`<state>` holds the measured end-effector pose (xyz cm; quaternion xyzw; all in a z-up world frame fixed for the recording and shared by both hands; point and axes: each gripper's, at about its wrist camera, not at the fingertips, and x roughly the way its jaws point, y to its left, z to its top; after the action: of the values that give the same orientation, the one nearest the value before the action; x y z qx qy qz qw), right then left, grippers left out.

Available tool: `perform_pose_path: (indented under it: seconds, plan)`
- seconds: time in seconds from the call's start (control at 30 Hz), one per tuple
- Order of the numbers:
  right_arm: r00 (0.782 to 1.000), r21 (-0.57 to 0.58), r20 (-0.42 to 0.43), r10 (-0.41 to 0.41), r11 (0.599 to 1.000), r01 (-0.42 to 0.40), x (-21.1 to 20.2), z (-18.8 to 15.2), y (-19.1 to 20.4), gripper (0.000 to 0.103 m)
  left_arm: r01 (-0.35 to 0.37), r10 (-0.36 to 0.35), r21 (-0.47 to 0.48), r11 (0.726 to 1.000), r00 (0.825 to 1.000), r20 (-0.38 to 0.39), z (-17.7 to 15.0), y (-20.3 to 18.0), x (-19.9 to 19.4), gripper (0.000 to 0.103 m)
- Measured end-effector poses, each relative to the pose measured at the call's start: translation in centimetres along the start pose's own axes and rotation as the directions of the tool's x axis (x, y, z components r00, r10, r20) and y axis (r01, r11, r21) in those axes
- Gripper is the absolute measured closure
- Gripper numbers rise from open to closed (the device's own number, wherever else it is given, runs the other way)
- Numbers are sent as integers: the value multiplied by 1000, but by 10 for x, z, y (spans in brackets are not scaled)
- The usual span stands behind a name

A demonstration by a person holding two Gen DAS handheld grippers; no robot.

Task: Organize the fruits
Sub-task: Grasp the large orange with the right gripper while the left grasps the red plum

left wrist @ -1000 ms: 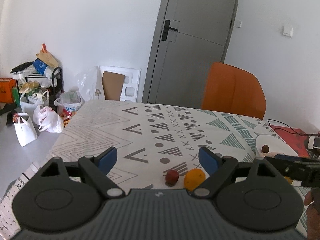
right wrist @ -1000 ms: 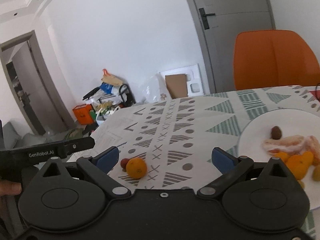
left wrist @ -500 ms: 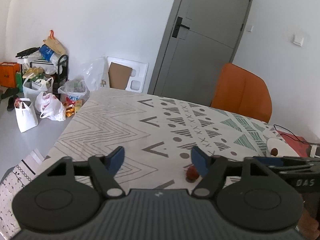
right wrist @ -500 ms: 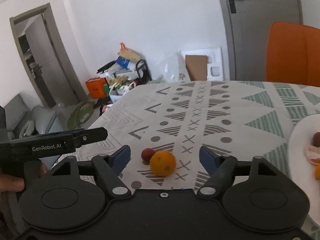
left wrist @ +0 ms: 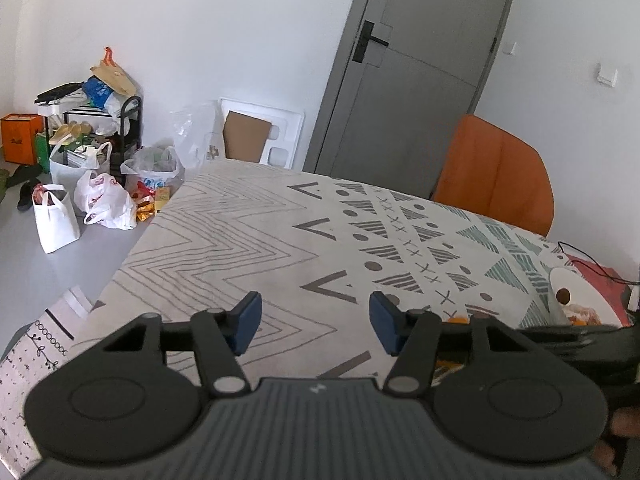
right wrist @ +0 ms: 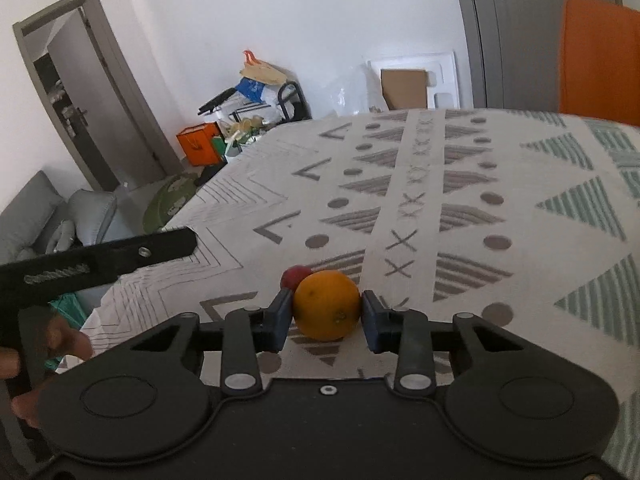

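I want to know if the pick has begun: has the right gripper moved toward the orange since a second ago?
Yes. The right gripper has come in over the tablecloth, and its jaws, just closing, now flank the orange.

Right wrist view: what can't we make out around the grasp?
- small red fruit: mostly hidden behind the orange.
- right gripper: pads at the orange's sides; lift-off from tablecloth unclear.
- plate: left wrist view only, cut off by the right gripper.
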<state>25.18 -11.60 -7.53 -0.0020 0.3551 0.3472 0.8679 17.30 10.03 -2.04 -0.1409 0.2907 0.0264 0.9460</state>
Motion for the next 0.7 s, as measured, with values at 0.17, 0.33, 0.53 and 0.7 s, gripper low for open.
perform_pose_path:
  seconds: [0.17, 0.33, 0.53, 0.7]
  plan:
    - [999, 21, 36, -12, 1000, 12, -15, 4, -9, 68, 23, -22, 30, 999, 999, -24, -2, -16, 11, 45]
    - [999, 42, 44, -29, 999, 27, -24, 5, -21, 68, 46, -43, 73, 996, 998, -40, -5, -35, 17, 47]
    - [996, 75, 71, -59, 996, 54, -34, 8, -37, 68, 66, -58, 98, 993, 995, -82, -10, -49, 36, 51]
    - [993, 88, 94, -74, 994, 66, -42, 11, -45, 68, 42, -27, 129, 991, 993, -119, -16, -59, 52, 84]
